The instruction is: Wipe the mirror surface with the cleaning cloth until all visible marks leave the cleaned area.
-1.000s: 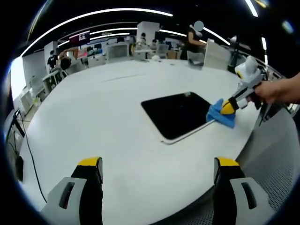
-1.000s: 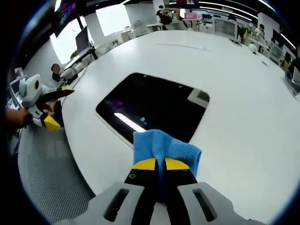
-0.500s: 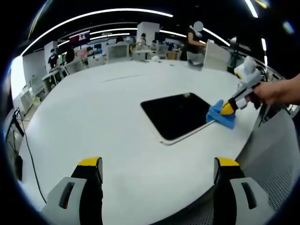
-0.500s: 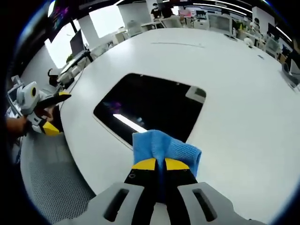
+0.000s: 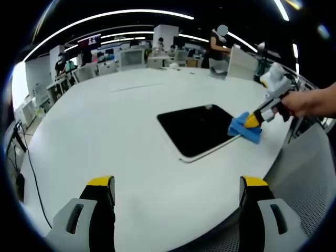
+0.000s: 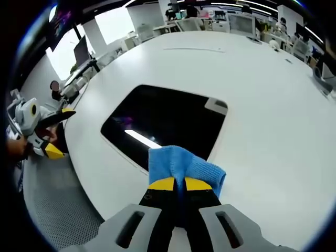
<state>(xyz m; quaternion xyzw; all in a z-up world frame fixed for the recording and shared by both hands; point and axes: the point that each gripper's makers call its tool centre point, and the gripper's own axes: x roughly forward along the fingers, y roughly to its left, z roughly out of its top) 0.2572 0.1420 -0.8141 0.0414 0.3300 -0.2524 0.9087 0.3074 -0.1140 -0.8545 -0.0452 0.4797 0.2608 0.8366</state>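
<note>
Right gripper (image 6: 178, 184): its yellow-tipped jaws were pressed together on a fold of the blue cloth (image 6: 184, 165); in the left gripper view the same gripper (image 5: 255, 118) came in from the right, held by a person's hand (image 5: 310, 102).
Cloth: bunched and blue, it stuck out ahead of the closed jaws; in the left gripper view the cloth (image 5: 243, 128) sat at the right-hand corner of the mirror, its lower part on the white desk beside the mirror's edge.
Mirror (image 6: 165, 123): a dark rounded rectangle lying flat on the desk, with a pale rim along its near edge and a bright streak of reflected light on the glass near the cloth; in the left gripper view the mirror (image 5: 197, 128) lay well ahead of the left jaws, towards the right.
Marks on the mirror: I could not tell any apart from the reflections.
Left gripper (image 5: 176, 205): its two yellow-tipped jaws stood wide apart with nothing between them, above the bare desk near its edge; in the right gripper view it (image 6: 47, 134) appeared at the far left, beyond the desk's edge, in a person's hand.
Desk (image 5: 105, 136): large, white and rounded, carrying the mirror.
Floor (image 6: 58, 210): grey and speckled, beside the desk's edge.
Background: rows of office desks with monitors and several people (image 5: 63, 63), under long ceiling lights.
</note>
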